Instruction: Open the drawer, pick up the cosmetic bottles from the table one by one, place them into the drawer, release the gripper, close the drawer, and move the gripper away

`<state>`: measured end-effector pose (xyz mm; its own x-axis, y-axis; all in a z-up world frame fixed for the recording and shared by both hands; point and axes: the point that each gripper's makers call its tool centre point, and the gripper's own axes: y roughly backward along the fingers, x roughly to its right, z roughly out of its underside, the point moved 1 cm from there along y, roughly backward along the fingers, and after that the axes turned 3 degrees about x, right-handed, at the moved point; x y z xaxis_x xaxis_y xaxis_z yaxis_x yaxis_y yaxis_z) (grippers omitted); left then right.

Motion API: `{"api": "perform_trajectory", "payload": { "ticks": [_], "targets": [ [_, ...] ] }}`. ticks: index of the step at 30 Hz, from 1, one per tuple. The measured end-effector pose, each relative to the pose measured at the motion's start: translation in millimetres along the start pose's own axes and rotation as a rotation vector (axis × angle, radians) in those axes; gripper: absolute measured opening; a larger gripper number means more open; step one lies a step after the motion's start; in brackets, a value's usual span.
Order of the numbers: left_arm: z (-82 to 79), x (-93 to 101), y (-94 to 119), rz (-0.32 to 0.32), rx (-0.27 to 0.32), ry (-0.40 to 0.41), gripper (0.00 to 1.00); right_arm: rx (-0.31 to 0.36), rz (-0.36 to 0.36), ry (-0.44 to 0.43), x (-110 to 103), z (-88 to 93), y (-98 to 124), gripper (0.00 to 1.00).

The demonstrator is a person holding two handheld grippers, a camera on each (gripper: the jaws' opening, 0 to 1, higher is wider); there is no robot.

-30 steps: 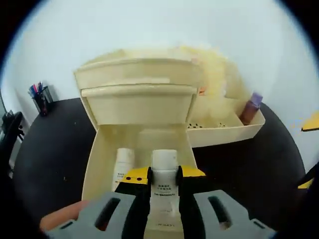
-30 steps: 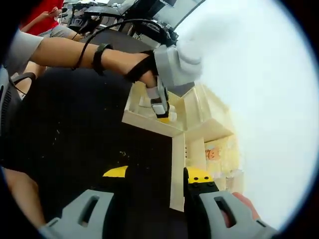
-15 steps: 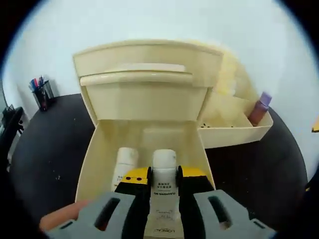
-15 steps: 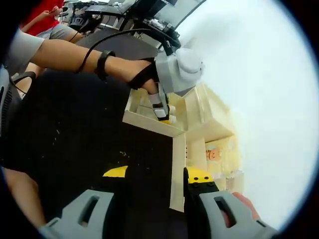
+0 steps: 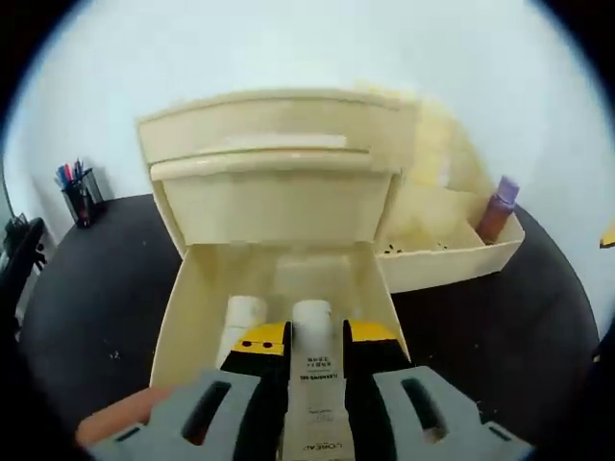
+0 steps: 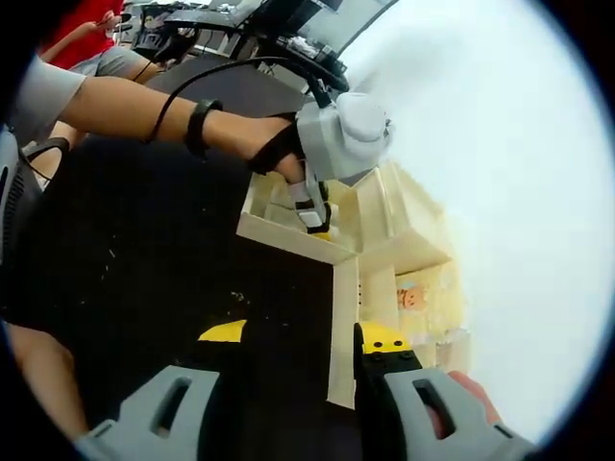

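Both views are brightly and evenly lit, with soft, weak shadows. The pale wall [image 6: 500, 192] behind blows out to near white in the right gripper view and carries a cool bluish cast in the left gripper view. Fisheye bending curves straight edges, most strongly near the borders. The cream organiser [image 5: 279, 173] looks slightly soft, its right side smeared; the black table [image 5: 106, 288] swallows detail.

"L'OREAL" printed low on white bottle [image 5: 312, 384]
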<state>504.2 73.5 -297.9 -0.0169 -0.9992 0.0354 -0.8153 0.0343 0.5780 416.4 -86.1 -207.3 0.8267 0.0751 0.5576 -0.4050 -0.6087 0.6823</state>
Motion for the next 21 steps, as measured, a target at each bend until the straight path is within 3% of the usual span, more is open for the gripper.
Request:
{"api": "perform_trajectory", "payload": {
  "ticks": [9, 13, 21],
  "targets": [
    [-17.6, -3.5, 19.9, 0.012, 0.053, -0.034, 0.18, -0.008, 0.0, 0.001, 7.6, -0.7, -1.7, 0.38],
    [-20.4, -3.3, 32.1, 0.052, 0.073, -0.045, 0.2, -0.015, 0.001, 0.002, 9.5, -1.0, -2.3, 0.38],
    [-36.0, -8.0, 74.7, 0.143, 0.183, -0.044, 0.26, -0.039, 0.022, 0.005, 14.6, -3.2, -4.0, 0.38]
  ]
}}
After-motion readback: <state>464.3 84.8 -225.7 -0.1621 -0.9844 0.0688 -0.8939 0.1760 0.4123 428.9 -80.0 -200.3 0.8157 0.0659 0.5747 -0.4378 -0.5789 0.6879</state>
